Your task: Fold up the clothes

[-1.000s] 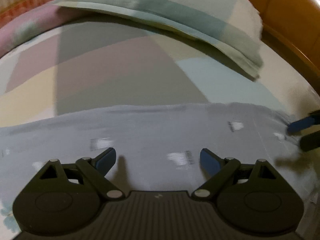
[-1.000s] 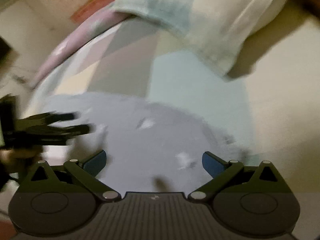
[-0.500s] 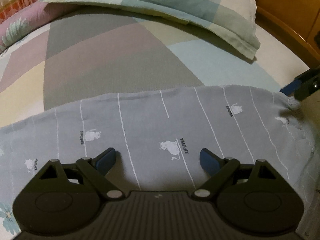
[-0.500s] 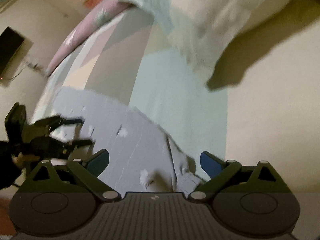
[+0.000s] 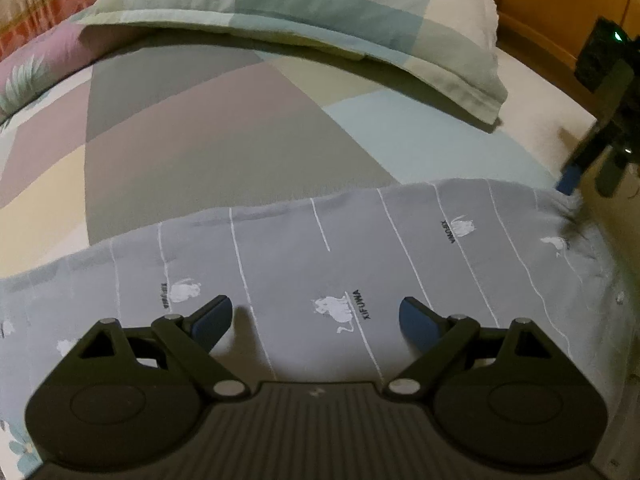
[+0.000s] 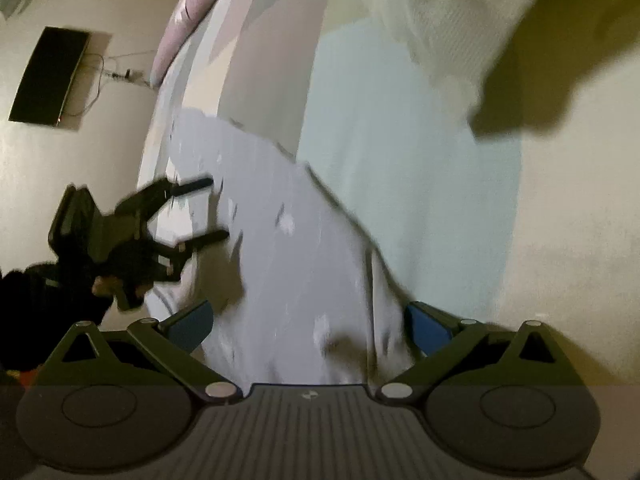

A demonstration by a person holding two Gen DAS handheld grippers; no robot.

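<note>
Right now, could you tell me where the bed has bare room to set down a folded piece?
The widest free patch is the patchwork sheet between the pillow and the far edge of the grey garment. A cream strip lies beyond the garment's right end. The near side is crowded: the garment spans it, with both open tongs, left and right, over it.

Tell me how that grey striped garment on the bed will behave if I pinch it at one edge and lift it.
The grey garment lies flat and follows the bedsheet, so it probably droops and folds rather than holding shape. It looks thin, so likely light. Its puckered edge near the right gripper suggests it bunches easily if pushed.
</note>
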